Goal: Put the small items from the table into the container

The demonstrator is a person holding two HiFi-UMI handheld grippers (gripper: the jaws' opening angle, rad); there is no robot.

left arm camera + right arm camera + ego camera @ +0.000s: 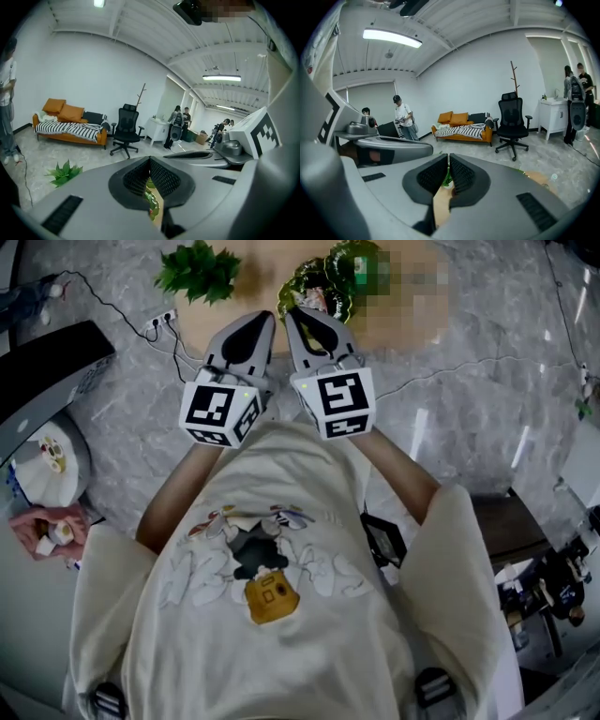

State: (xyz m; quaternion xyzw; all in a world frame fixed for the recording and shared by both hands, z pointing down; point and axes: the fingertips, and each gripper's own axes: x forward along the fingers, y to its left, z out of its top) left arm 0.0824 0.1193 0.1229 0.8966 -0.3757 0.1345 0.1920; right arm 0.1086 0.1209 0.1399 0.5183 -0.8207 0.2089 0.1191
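Note:
Both grippers are held up close in front of the person's chest, side by side and pointing away. My left gripper [264,321] is shut, its pads meeting with nothing between them [150,162]. My right gripper [294,315] is likewise shut and holds nothing [448,160]. Below and beyond the tips lies a wooden table [253,273] with several shiny green packets [328,277] and a small green plant [199,272]. A sliver of a green packet [152,204] shows through the gap under the left jaws. A container cannot be made out; part of the table is hidden.
A cable and power strip [164,317] lie on the marble floor left of the table. A dark desk edge [47,362] is at the left, cluttered shelves [553,587] at the right. An office chair [125,129], an orange sofa [70,124] and standing people [178,124] fill the room beyond.

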